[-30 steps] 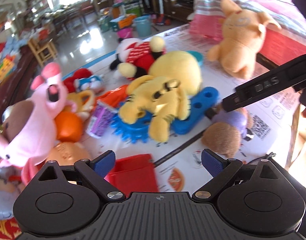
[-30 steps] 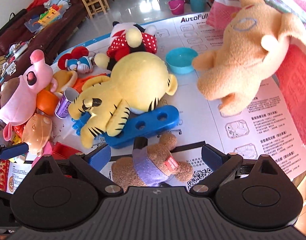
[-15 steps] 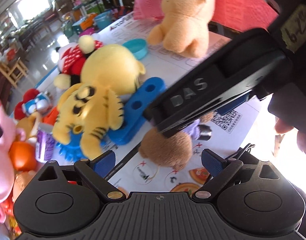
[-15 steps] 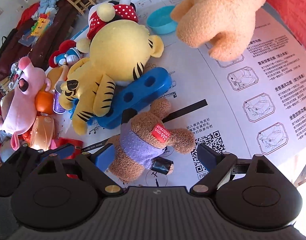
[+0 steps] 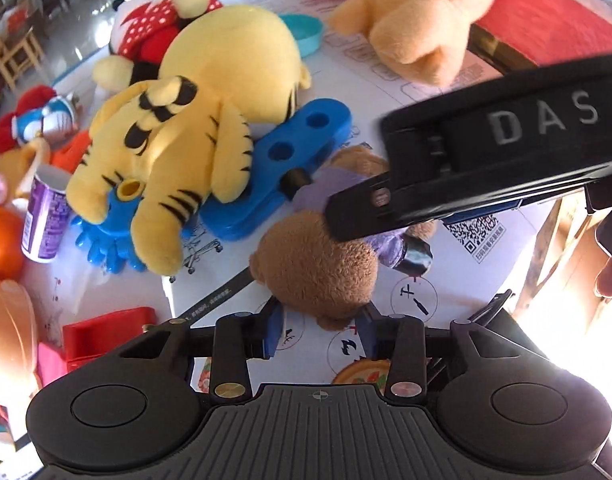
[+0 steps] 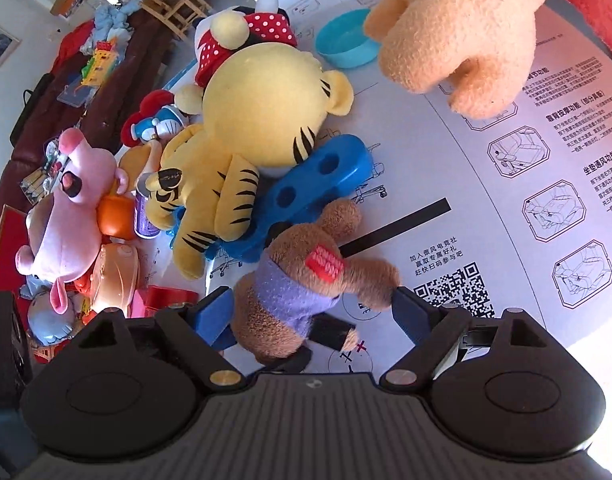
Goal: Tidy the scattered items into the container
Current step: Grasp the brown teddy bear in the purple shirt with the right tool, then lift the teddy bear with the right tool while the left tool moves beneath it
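Observation:
A small brown teddy bear (image 5: 318,272) in a purple top lies on the white printed sheet (image 5: 478,264). My left gripper (image 5: 320,332) has narrowed around the bear's head, its blue pads close on either side. My right gripper (image 6: 312,314) is open with the bear's body (image 6: 293,292) between its fingers; its black finger crosses the left wrist view. A yellow tiger plush (image 5: 193,120) lies on a blue holed toy (image 5: 289,156). A red open box (image 5: 105,330) sits at lower left.
A peach plush (image 6: 466,28) and a teal bowl (image 6: 346,40) lie at the far side. A pink pig plush (image 6: 69,196), orange toys, a purple can (image 5: 43,216) and a red polka-dot plush (image 5: 153,28) crowd the left. The sheet's edge is near on the right.
Both grippers moved in on the brown bear. The left jaws have narrowed from wide open to around the bear's head. The right gripper came lower over its body.

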`<state>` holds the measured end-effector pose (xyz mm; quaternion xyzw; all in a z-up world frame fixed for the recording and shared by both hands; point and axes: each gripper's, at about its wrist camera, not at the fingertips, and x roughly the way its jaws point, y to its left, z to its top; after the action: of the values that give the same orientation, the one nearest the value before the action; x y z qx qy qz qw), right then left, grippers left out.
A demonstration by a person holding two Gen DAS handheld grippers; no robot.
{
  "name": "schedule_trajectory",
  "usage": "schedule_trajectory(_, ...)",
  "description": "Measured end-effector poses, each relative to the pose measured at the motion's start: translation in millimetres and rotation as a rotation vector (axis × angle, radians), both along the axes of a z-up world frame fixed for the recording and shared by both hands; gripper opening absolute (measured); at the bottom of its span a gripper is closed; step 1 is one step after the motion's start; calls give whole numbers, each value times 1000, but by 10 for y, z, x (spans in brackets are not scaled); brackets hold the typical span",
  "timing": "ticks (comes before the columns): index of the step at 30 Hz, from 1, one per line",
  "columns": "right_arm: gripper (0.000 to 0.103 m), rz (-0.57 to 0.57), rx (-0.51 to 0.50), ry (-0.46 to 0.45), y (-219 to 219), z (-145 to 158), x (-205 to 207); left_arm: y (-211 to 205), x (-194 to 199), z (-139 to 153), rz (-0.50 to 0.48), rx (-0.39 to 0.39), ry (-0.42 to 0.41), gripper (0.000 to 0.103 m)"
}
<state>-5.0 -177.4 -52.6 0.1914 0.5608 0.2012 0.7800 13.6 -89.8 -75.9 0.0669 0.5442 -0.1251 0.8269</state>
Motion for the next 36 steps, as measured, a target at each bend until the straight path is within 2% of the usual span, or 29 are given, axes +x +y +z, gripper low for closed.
schedule_trajectory(2,88,-27,-2,2,-62,-18,17,42,35,1,14,-14,11,35)
schedule_trajectory(6,88,-48,-9,7,-127,-42,22,73,66,-11,16,-31,16,44)
schedule_trajectory(10,88,-43,0,20,-93,-121,46,74,50,-21,1,-26,8,47)
schedule_trajectory(11,88,-48,22,30,-87,-143,53,69,42,-18,-4,-20,0,53)
schedule_trajectory(12,87,-45,38,40,-70,-153,56,58,34,-11,-10,-4,-14,64)
schedule_trajectory(13,82,-29,36,38,-31,-146,53,42,25,1,-16,18,-37,69)
schedule_trajectory(14,81,-3,31,31,20,-132,38,23,17,13,-23,43,-61,75)
schedule_trajectory(15,74,19,34,23,67,-113,18,1,14,18,-35,68,-81,76)
schedule_trajectory(19,65,64,18,-14,220,9,-58,14,5,-42,-55,103,-80,74)
schedule_trajectory(20,63,71,25,-8,242,35,-68,29,-7,-49,-47,111,-79,69)
schedule_trajectory(21,61,77,31,-10,256,69,-81,69,-18,-55,-42,110,-70,58)
schedule_trajectory(23,61,83,44,-23,259,151,-97,186,-27,-52,-25,69,-32,43)
schedule_trajectory(26,61,96,108,-20,275,251,-82,355,-103,51,12,-7,0,41)
schedule_trajectory(31,62,103,117,-36,384,305,-69,671,27,79,119,-145,65,41)
schedule_trajectory(36,63,100,122,-50,409,334,-98,810,152,72,168,-248,123,40)
